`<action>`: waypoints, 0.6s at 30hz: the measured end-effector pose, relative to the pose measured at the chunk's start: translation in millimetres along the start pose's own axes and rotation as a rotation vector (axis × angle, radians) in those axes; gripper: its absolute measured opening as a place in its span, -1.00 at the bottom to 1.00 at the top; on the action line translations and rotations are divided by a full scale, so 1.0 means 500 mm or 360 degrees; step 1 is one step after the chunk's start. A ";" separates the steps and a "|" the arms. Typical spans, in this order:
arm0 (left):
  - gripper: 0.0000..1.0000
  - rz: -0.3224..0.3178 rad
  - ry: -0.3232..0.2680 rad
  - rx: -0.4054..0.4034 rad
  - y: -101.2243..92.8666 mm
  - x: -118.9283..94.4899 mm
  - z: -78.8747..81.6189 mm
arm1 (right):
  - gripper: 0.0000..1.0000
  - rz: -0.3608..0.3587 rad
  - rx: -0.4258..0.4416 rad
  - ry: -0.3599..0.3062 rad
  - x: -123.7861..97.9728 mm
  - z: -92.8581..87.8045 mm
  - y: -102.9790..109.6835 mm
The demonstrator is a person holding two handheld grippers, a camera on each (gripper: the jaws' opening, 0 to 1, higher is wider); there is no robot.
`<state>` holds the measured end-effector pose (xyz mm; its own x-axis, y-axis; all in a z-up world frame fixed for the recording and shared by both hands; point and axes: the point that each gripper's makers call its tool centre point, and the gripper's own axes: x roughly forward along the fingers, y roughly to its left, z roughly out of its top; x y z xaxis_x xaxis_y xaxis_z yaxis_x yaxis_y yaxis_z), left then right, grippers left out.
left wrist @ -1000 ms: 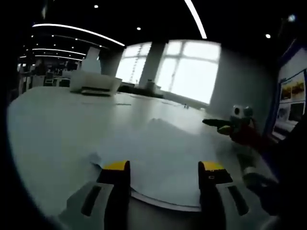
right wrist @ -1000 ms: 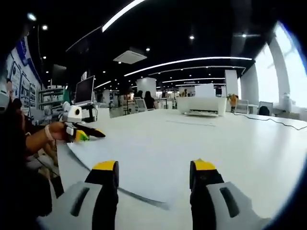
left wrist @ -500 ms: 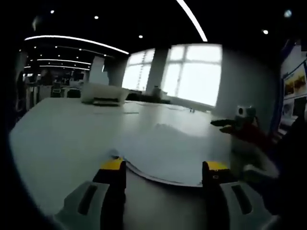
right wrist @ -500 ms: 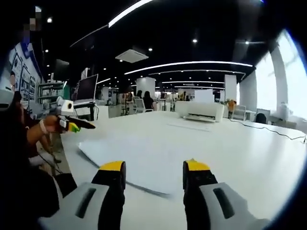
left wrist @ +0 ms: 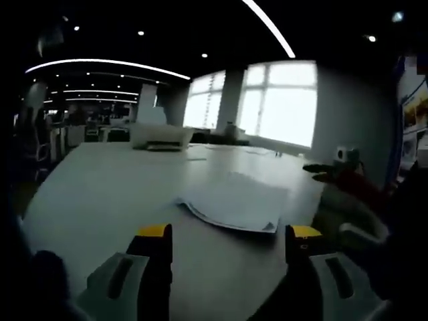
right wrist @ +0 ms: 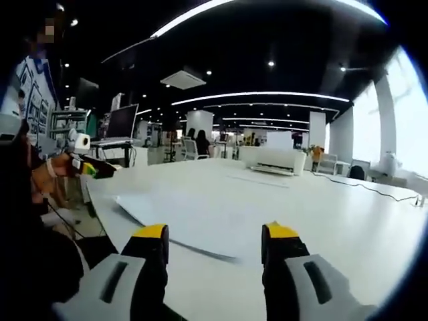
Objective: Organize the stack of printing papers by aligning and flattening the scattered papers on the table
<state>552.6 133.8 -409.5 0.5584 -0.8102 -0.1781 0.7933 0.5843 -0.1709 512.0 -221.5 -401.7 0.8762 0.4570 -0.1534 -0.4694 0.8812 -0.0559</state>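
A stack of white printing papers [left wrist: 234, 202] lies on the large white table [left wrist: 100, 194], its near corner curling up slightly. My left gripper [left wrist: 227, 234] hovers short of the stack, jaws wide apart and empty. In the right gripper view the same stack of papers [right wrist: 200, 217] spreads ahead of my right gripper [right wrist: 212, 235], which is open with nothing between its jaws. The right gripper [left wrist: 331, 175] also appears at the right of the left gripper view, held in a hand. The left gripper [right wrist: 87, 167] appears at the left of the right gripper view.
A white printer [left wrist: 160, 136] stands at the table's far end, also seen as the printer [right wrist: 273, 159] in the right gripper view. A cable [right wrist: 374, 190] runs along the table's right side. A monitor [right wrist: 122, 124] and office desks stand behind; the person's dark sleeve [right wrist: 27, 221] is close.
Both cameras have pulled back and lowered, so the stack now lies farther ahead of each gripper's jaws. The right jaws closed a little, then widened again.
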 end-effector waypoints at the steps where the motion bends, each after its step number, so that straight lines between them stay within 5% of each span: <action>1: 0.43 0.0000 0.0000 0.0001 -0.002 -0.002 0.000 | 0.03 -0.0001 0.0001 -0.0002 -0.002 0.000 0.001; 18: 0.47 0.0080 -0.0004 0.0050 -0.061 -0.122 -0.001 | 0.07 -0.0089 -0.0008 -0.0083 -0.097 0.029 0.028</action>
<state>494.4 165.5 -394.1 0.5986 -0.7799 -0.1831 0.7713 0.6228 -0.1311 464.7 -229.6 -380.7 0.9055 0.4129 -0.0984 -0.4201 0.9049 -0.0682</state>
